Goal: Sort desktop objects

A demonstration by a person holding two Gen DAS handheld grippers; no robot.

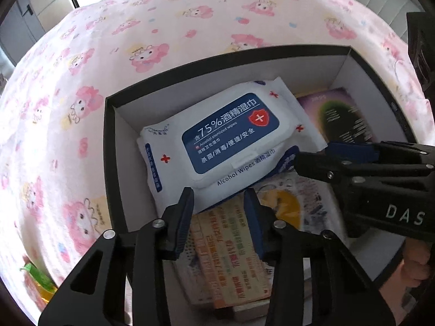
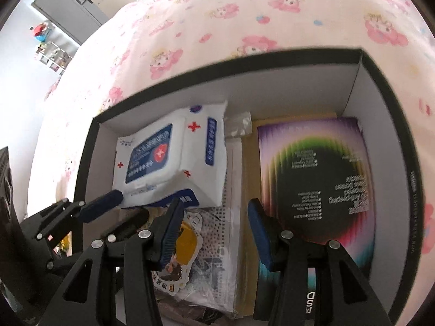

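Pink cartoon-print cloth (image 1: 114,62) covering the surface, grey cabinet (image 2: 68,11) behind, colourful toys on white shelving (image 2: 50,46)

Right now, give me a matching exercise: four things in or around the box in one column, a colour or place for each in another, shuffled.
1. wipes pack
2. box
3. rainbow-edged booklet
4. green packet

A. black outside, white inside
B. outside the box, on the pink cloth
C. white with a blue label, far left of the box
D. right side of the box

Pairs: 1-C, 2-A, 3-D, 4-B

Both wrist views look steeply into the box (image 1: 108,146).
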